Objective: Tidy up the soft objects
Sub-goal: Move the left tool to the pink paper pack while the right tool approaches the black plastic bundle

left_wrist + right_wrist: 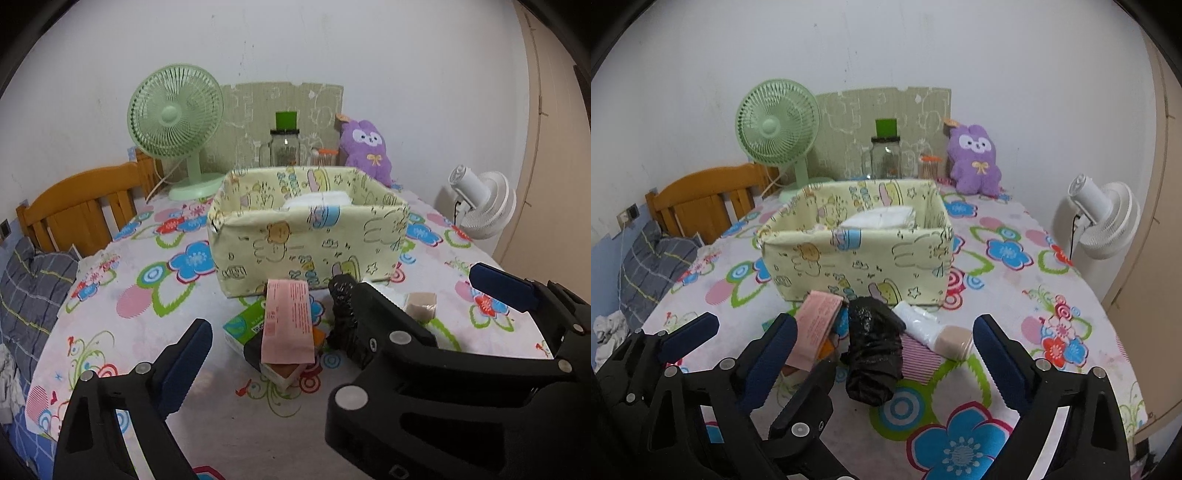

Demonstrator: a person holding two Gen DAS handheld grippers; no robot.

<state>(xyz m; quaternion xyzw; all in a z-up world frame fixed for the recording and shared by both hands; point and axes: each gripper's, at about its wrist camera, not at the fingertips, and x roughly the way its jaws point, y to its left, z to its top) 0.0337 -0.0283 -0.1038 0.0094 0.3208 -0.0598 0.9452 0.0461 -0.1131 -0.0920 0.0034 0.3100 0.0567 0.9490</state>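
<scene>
Two claws hang above the near edge of the counter (1015, 229), each with its blue-padded fingers spread apart and gripping nothing. Between the fingers of the right claw (884, 334) we see a black crumpled bag (873, 354), its long axis running from the near edge toward the far edge; it lies on the cloth, touching neither pad. Just right of it lie a white wrapped roll (918, 323) and a beige block (956, 341), end to end on a slant. Ahead of the left claw (343, 310) we see a pink packet (288, 321), standing tilted with its long axis near upright, propped on small boxes beside a green pack (245, 325). Beyond this cluster, mid-counter, stands the open fabric bin (857, 258), holding white folded items (882, 218). Bare floral cloth lies open to the right of the bin and along the near edge.
</scene>
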